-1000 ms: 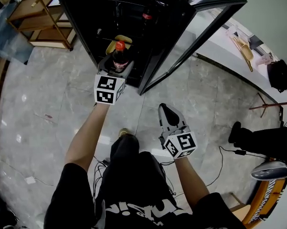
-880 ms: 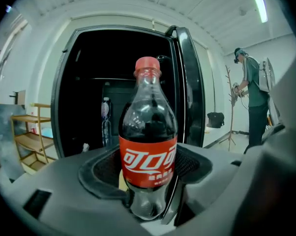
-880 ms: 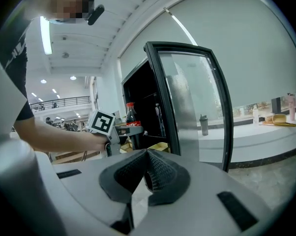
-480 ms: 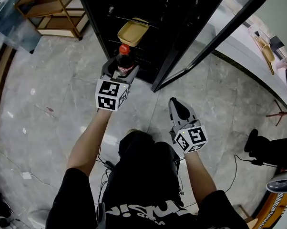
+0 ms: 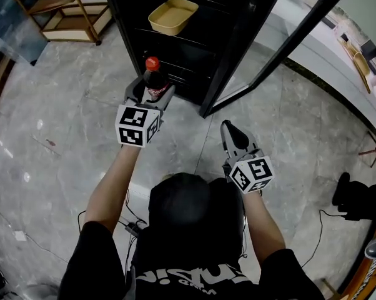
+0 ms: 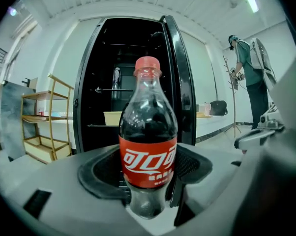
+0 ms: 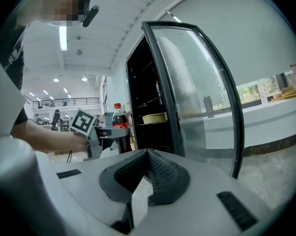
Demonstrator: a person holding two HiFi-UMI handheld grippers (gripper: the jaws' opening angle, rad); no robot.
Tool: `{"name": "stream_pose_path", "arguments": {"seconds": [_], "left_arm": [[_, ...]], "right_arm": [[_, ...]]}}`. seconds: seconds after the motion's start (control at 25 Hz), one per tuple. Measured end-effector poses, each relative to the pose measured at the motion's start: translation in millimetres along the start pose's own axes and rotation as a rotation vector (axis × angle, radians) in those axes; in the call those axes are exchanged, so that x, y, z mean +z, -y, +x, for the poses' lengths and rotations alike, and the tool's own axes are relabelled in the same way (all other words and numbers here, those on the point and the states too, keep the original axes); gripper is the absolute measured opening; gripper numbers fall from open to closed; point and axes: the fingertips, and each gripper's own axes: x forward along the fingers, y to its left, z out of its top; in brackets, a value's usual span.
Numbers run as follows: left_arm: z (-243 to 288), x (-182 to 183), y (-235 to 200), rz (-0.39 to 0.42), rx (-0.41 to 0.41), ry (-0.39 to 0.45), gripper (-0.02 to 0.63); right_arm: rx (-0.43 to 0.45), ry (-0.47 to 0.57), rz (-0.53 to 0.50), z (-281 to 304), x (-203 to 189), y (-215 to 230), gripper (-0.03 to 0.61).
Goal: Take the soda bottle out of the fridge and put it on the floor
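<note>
The clear plastic soda bottle with a red screw cap [image 5: 154, 80] stands upright in the left tongs [image 5: 149, 92], whose two grey jaws pinch its lower body from either side. In the left gripper view the bottle [image 6: 148, 146] fills the middle of the frame. Its red wrap-around label carries the Coca-Cola name in white Chinese characters, with a line of smaller print beneath that is too fine to read. Dark cola fills it up to the shoulder, and the neck above is clear.

The bottle is outside the tall black fridge [image 5: 194, 55] – just in front of its open lower shelves and held in the air above the grey marbled floor [image 5: 63, 124]. The fridge's black-framed glass door [image 5: 282, 42] is swung wide to the right. On a wire shelf inside sits a shallow pale-yellow rectangular tub [image 5: 172, 15], its plain bottom showing from above.

The right tongs [image 5: 233, 136] hang lower and to the right, near the foot of the door, with their ribbed black pads pressed together on nothing. The right gripper view looks past them to the door, the tub [image 7: 154, 117] and – at the left – the bottle in the other tongs.

A light wooden shelf rack [image 5: 63, 11] stands left of the fridge.
</note>
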Motion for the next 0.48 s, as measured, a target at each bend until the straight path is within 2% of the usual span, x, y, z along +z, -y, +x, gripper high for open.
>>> {"name": "stream_pose_path", "arguments": {"seconds": [0.48], "left_arm": [[-2.7, -70.2, 5.7, -0.028, 0.029, -0.002, 0.31]], "right_arm": [[0.032, 0.022, -0.001, 2.2, -49.4, 0.4, 0.023]]}}
